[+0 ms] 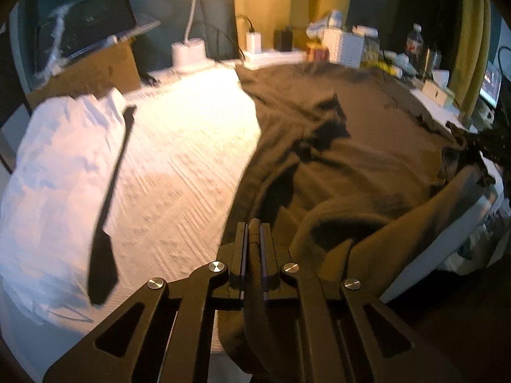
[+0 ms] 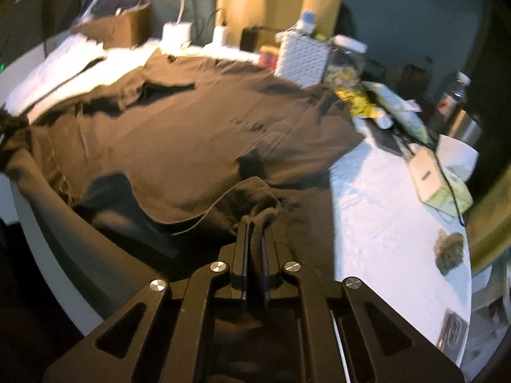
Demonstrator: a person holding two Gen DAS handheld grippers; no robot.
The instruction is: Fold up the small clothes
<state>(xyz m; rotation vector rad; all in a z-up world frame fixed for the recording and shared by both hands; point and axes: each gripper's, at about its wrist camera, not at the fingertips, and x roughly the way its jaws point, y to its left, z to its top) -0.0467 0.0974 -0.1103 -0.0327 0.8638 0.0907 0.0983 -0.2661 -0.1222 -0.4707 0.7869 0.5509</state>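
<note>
Left black two-finger gripper is pinching a fold of the large dark brown cloth garment, jaws closed on it. Garment is lying spread over the white textured bedspread. Right black gripper is clamping its near hem likewise.

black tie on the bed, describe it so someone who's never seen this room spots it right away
Start at the white bed under the lit lamp, in the left wrist view. Left of the brown garment lies a rumpled white shirt. The black tie runs along that shirt's right edge: long, narrow, widening toward the near end, the only black strip on the white.
</note>
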